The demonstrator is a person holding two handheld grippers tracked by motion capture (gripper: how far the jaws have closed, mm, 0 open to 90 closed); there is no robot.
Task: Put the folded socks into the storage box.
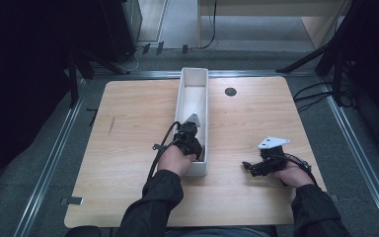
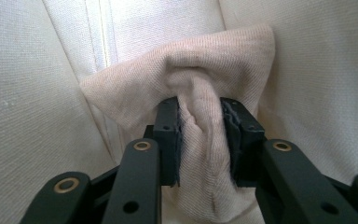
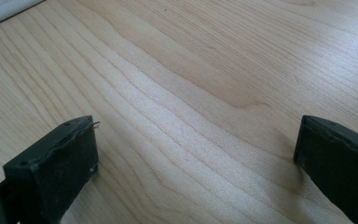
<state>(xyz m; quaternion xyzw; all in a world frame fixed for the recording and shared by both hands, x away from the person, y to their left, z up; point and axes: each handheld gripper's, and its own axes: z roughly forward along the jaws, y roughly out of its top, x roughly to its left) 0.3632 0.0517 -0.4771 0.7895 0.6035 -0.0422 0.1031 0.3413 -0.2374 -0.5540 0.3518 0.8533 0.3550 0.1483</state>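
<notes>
A long white fabric box (image 1: 183, 91) lies lengthwise on the middle of the wooden table (image 1: 128, 128). My left gripper (image 1: 191, 143) reaches into its near end. In the left gripper view that gripper (image 2: 200, 140) is shut on a bunched fold of cream cloth (image 2: 196, 74), with the box's fabric walls (image 2: 23, 93) on both sides. My right gripper (image 1: 249, 167) rests low over the table at the front right, pointing left. Its jaws stand wide apart over bare wood (image 3: 191, 93), so the right gripper (image 3: 196, 158) is open with nothing between them.
A small dark round hole (image 1: 230, 92) marks the table right of the box. Metal rails run along the table's left and right sides. Dark stands and cables (image 1: 321, 94) sit on the floor beyond the far corners. A strip of the white box (image 3: 0, 11) edges the right gripper view.
</notes>
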